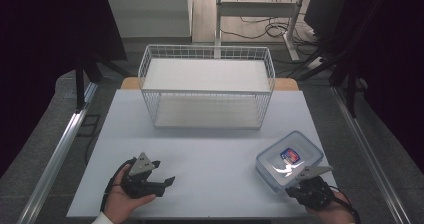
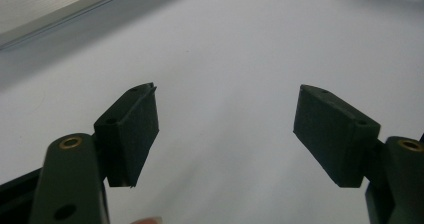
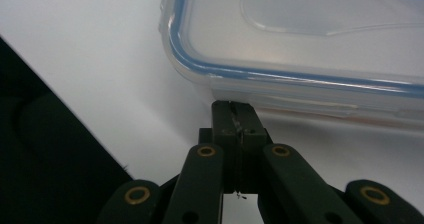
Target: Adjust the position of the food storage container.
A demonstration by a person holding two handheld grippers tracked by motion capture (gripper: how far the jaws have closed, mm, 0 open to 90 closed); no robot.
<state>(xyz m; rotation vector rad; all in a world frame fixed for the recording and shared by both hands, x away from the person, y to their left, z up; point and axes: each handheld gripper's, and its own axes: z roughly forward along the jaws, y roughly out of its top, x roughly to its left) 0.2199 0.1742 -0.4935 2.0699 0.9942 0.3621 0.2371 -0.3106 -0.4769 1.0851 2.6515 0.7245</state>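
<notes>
Clear plastic lidded container (image 1: 289, 161), near the desk's (image 1: 210, 149) right front corner, likely light, rigid, slick; grip under the lid rim; right hand-held gripper (image 3: 234, 115) closed empty against it, left hand-held gripper (image 2: 226, 129) wide.

Left claw (image 1: 159, 180) rests in the hand, jaws spread wide; right claw (image 1: 295, 183) sits low, jaws pressed flat together.

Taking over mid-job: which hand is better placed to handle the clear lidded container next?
Right. The right gripper sits shut with its tips at the clear blue-rimmed plastic container's near edge. The left gripper hangs open over bare white table, far to the container's left.
</notes>
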